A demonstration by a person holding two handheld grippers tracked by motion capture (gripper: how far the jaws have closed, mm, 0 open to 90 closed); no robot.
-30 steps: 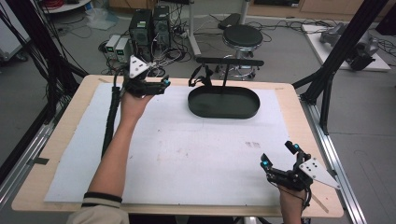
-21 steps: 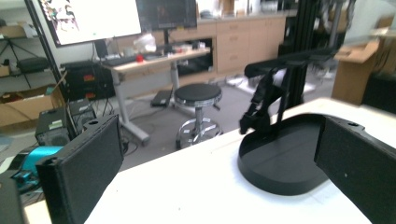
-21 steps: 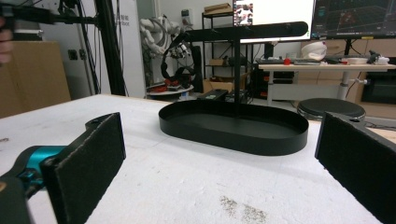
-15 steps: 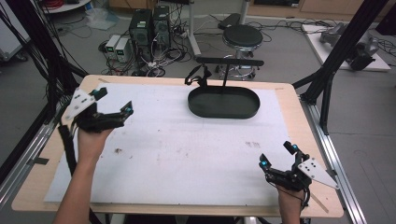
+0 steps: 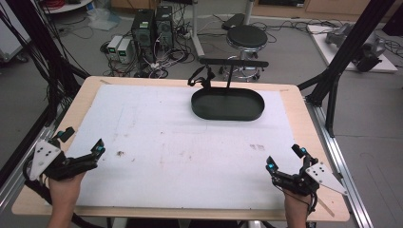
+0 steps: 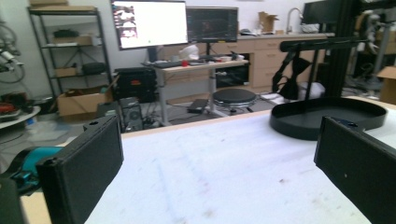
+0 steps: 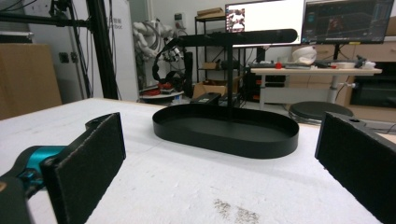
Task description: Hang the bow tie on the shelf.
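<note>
Black oval tray (image 5: pixel 228 104) sat at the table's far side, well apart from your left gripper (image 5: pixel 83 152) and right gripper (image 5: pixel 285 164), both spread wide, grasping nothing.

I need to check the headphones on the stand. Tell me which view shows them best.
The right gripper view: the headphones hang from the left end of the stand's bar, fairly large and seen side-on. The high view shows them small, from above. The left gripper view catches them farther off and blurred.
</note>
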